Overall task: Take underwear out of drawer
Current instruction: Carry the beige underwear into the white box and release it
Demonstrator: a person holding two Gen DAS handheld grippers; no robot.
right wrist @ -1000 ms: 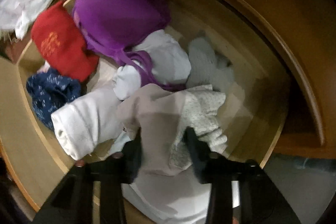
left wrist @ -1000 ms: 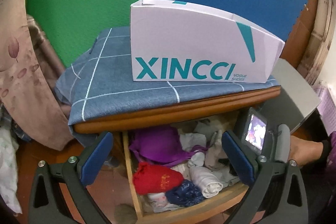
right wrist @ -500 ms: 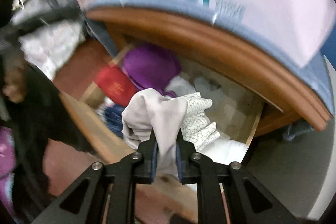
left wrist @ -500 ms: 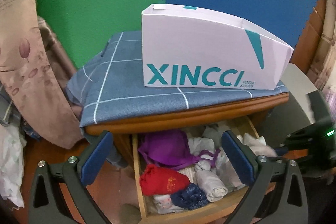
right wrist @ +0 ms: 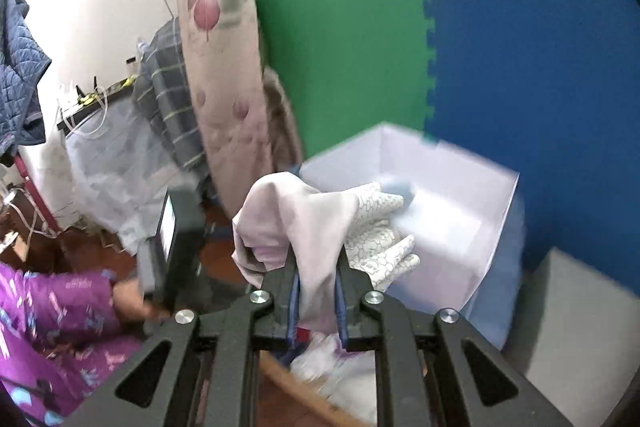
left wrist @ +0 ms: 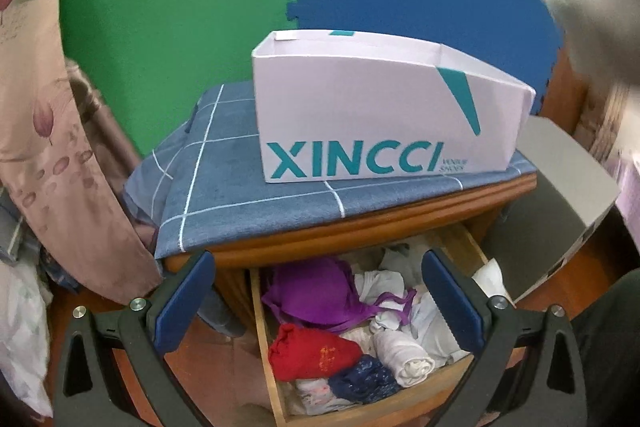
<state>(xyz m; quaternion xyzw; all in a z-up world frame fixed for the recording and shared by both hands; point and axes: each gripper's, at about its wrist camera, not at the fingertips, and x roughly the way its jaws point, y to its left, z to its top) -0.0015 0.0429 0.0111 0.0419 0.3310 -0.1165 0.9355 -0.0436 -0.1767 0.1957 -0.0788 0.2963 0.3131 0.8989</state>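
I find my right gripper (right wrist: 317, 279) raised, angled down toward the white box (right wrist: 448, 195); its jaws, which closed within the past second, pinch the underwear (right wrist: 304, 223). The garment is pale pinkish-grey with a white patterned panel, bunched, draping ahead of the pads. My left gripper (left wrist: 316, 301) hangs spread wide above the open drawer (left wrist: 264, 343).
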